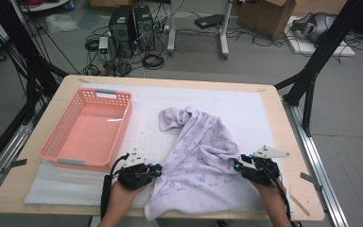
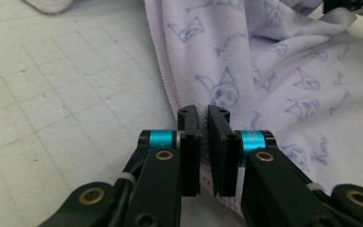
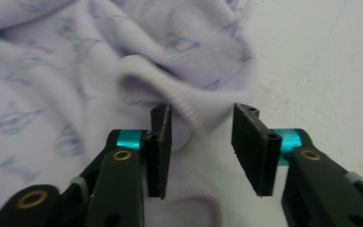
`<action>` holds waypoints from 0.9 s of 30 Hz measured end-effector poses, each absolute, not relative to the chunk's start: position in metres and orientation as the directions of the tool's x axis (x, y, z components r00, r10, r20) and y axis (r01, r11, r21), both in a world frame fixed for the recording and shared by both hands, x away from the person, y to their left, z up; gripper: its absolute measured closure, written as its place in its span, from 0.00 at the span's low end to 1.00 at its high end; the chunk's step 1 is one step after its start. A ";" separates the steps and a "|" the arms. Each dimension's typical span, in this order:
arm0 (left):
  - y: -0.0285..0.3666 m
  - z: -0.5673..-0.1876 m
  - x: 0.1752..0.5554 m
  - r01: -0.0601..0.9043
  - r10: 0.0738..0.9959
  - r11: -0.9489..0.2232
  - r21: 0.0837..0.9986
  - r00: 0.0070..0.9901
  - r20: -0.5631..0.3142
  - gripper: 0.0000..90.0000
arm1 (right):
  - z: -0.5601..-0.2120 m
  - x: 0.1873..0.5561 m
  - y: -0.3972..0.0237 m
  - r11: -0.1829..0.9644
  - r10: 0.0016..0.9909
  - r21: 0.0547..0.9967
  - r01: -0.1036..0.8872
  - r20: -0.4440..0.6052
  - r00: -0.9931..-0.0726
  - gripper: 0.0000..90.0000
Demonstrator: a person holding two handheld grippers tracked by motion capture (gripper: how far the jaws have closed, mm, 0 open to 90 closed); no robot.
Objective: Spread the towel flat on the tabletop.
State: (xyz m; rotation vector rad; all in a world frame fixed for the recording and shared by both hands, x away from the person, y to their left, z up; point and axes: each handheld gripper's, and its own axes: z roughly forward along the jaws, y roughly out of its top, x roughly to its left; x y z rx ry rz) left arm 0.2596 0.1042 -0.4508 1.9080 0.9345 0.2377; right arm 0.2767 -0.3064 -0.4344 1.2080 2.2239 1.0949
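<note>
Nearest the person, two hands came in over the near edge of the bench (image 1: pixel 283 123), each holding a gripper. The left gripper (image 1: pixel 157 171) sat at the left edge of the towel (image 1: pixel 203 156); in its own view (image 2: pixel 203 124) the jaws stood nearly together, a thin slit between them, pinched on the towel's hemmed edge. The right gripper (image 1: pixel 237 165) sat at the towel's right side; in its own view (image 3: pixel 201 120) the jaws stood moderately apart, with a rolled fold of the hem lying between them. The left pad (image 3: pixel 160 142) touched that fold, while the right pad stood clear of the cloth.

The towel was pale lilac terry with a scattered print of small blue-grey cartoon figures and scribbled words, and a ribbed hem. It lay crumpled on a white gridded mat (image 1: pixel 246 109) in the middle of the bench, broad at the near edge and narrowing into a bunched, folded-over end farther back.

To the left of the towel, apart from it, stood a pink plastic basket (image 1: pixel 52 142) with perforated walls.

Beyond the bench, on the floor, stood two dark computer towers (image 1: pixel 132 28) among cables, and a cardboard box (image 1: pixel 264 16) farther right.
</note>
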 end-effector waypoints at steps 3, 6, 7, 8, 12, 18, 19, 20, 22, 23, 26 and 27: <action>0.105 -0.451 0.260 0.513 0.704 -0.234 0.826 0.676 -0.220 0.92 | -0.434 0.296 -0.305 0.408 0.818 0.755 0.513 -0.053 -0.573 0.96; 0.106 -0.451 0.262 0.511 0.709 -0.230 0.828 0.671 -0.217 0.94 | -0.428 0.319 -0.312 0.462 0.847 0.717 0.522 -0.184 -0.498 0.97; 0.107 -0.451 0.262 0.510 0.710 -0.229 0.829 0.670 -0.216 0.95 | -0.425 0.325 -0.317 0.454 0.861 0.721 0.524 -0.204 -0.466 0.97; 0.107 -0.451 0.262 0.510 0.709 -0.231 0.829 0.672 -0.215 0.95 | -0.421 0.331 -0.323 0.433 0.879 0.732 0.526 -0.211 -0.428 0.97; 0.105 -0.451 0.263 0.507 0.704 -0.237 0.829 0.678 -0.213 0.96 | -0.406 0.341 -0.345 0.313 0.942 0.798 0.516 -0.190 -0.277 0.96; 0.107 -0.449 0.261 0.499 0.723 -0.228 0.836 0.662 -0.198 0.94 | -0.409 0.333 -0.352 0.281 0.945 0.790 0.544 -0.128 -0.301 0.74; 0.107 -0.449 0.261 0.498 0.726 -0.219 0.839 0.657 -0.201 0.94 | -0.409 0.328 -0.355 0.269 0.944 0.800 0.536 -0.109 -0.311 0.74; 0.108 -0.448 0.260 0.495 0.727 -0.218 0.841 0.657 -0.199 0.94 | -0.409 0.321 -0.357 0.255 0.946 0.807 0.532 -0.093 -0.312 0.74; 0.109 -0.448 0.260 0.490 0.729 -0.220 0.843 0.657 -0.192 0.94 | -0.410 0.308 -0.362 0.253 0.942 0.818 0.516 -0.087 -0.324 0.75; 0.109 -0.448 0.260 0.489 0.730 -0.219 0.844 0.657 -0.191 0.95 | -0.411 0.301 -0.364 0.252 0.940 0.820 0.514 -0.082 -0.330 0.75; 0.111 -0.446 0.260 0.482 0.744 -0.203 0.852 0.642 -0.185 0.95 | -0.414 0.283 -0.368 0.253 0.930 0.820 0.512 -0.061 -0.363 0.75; 0.112 -0.446 0.261 0.480 0.750 -0.195 0.855 0.635 -0.186 0.95 | -0.414 0.278 -0.369 0.261 0.926 0.810 0.525 -0.055 -0.374 0.75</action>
